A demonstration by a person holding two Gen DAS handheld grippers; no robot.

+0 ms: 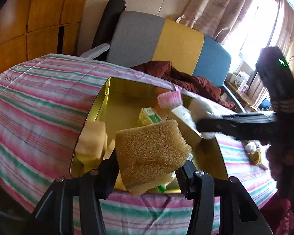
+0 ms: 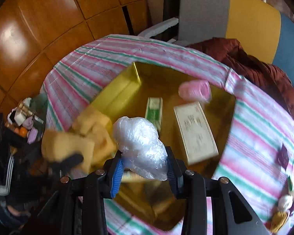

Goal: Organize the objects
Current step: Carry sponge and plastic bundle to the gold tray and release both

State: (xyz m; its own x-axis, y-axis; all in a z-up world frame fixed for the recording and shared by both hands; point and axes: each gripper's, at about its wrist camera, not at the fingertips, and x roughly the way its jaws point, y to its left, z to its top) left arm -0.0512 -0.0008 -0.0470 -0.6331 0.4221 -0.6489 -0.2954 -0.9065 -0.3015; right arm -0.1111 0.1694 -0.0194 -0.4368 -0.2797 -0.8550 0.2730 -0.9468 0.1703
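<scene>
A gold box (image 1: 117,86) lies open on the striped cloth; it also shows in the right wrist view (image 2: 115,96). My left gripper (image 1: 147,168) is shut on a brown sponge (image 1: 152,146) and holds it over the box's near edge. My right gripper (image 2: 145,162) is shut on a crumpled clear plastic bag (image 2: 141,139) above the box; in the left wrist view the right gripper (image 1: 235,125) reaches in from the right. Inside the box lie a pink brush (image 1: 170,98), a green carton (image 1: 150,115), a white carton (image 2: 196,131) and pale yellow sponges (image 1: 92,139).
A table under a pink-green striped cloth (image 1: 39,98) holds the box. A small plush toy (image 1: 253,150) lies on the cloth at the right. A maroon garment (image 1: 186,78) lies on a grey-yellow-blue chair (image 1: 166,43) behind. A basket of small items (image 2: 25,125) sits left.
</scene>
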